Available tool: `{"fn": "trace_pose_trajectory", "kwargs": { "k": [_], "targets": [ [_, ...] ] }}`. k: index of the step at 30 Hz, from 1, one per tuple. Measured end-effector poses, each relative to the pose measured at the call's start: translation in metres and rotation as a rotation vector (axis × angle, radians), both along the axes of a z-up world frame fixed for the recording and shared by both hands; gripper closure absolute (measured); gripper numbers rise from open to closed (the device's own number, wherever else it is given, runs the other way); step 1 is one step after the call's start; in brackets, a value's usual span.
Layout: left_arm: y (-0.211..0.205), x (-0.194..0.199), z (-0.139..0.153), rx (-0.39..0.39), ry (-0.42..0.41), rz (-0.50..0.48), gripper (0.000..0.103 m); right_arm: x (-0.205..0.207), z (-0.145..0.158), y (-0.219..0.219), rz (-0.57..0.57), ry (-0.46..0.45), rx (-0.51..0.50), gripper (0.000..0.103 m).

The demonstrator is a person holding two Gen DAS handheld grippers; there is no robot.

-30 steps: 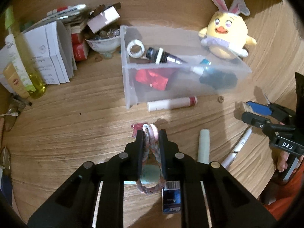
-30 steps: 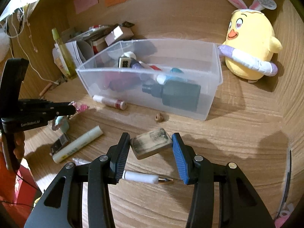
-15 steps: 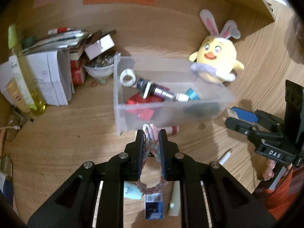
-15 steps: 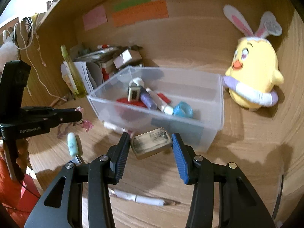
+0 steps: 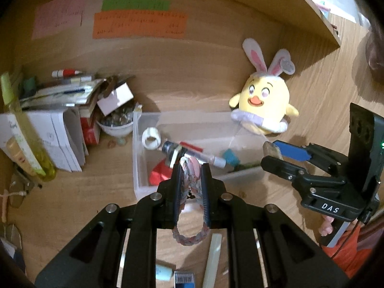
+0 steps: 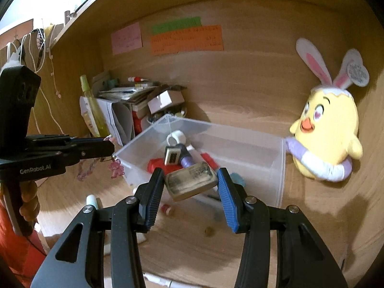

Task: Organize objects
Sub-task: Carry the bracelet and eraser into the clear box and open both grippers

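Landmark throughout: the clear plastic bin.

Far left of the bin, well apart from it: a yellow-green bottle, folded papers and a heap of boxes, with a small bowl of glass beads just beside the bin's left end. None of it in the path.

Just short of the bin's near wall, towards its left half: left tool, clamped right down on a braided pink-and-grey bracelet, the loop hanging slack below the pads. From the right wrist view, a pink charm dangling under the same tool, just outside the bin's corner. Bin lying straight ahead of and below the tool; a short carry over the near wall probably enough, judging by this view.

Inside the bin already: a white tape roll, a dark capped bottle, a red piece, a pen, a teal piece, all crowded to the left half. Right half of the floor bare, so the better landing spot.

At the bin's right end, above its near rim: right tool, jaws part open and gripping a flat worn metal case, long axis spanning pad to pad, slightly tilted. Nearer to the bare half than the left one.

On the surface on the near side of the bin: a pale tube, a small cap, a barcode-labelled box. Behind the right end, touching the bin: the yellow bunny-eared plush, only an obstacle if overshot.
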State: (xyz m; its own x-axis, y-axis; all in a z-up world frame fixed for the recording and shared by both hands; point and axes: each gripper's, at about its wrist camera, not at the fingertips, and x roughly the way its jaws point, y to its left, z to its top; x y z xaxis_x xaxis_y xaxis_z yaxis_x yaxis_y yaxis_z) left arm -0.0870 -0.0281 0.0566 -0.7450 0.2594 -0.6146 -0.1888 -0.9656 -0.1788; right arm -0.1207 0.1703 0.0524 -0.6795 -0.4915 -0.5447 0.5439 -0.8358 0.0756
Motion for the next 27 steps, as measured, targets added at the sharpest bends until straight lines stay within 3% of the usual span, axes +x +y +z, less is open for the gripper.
{"fn": "trace_pose_trajectory", "kwargs": {
  "k": [7,18,27],
  "targets": [
    [-0.001,-0.028,0.003,0.028,-0.003,0.0,0.088,-0.022,0.003,-0.006,-0.02,0.012,0.036,0.061],
    [0.008,-0.077,-0.024,0.01,-0.091,0.008,0.088,-0.068,-0.031,0.002,-0.07,-0.103,0.05,0.061],
    [0.016,-0.097,-0.043,-0.003,-0.136,-0.009,0.088,-0.08,-0.046,0.001,-0.094,-0.143,0.088,0.061]
  ]
}}
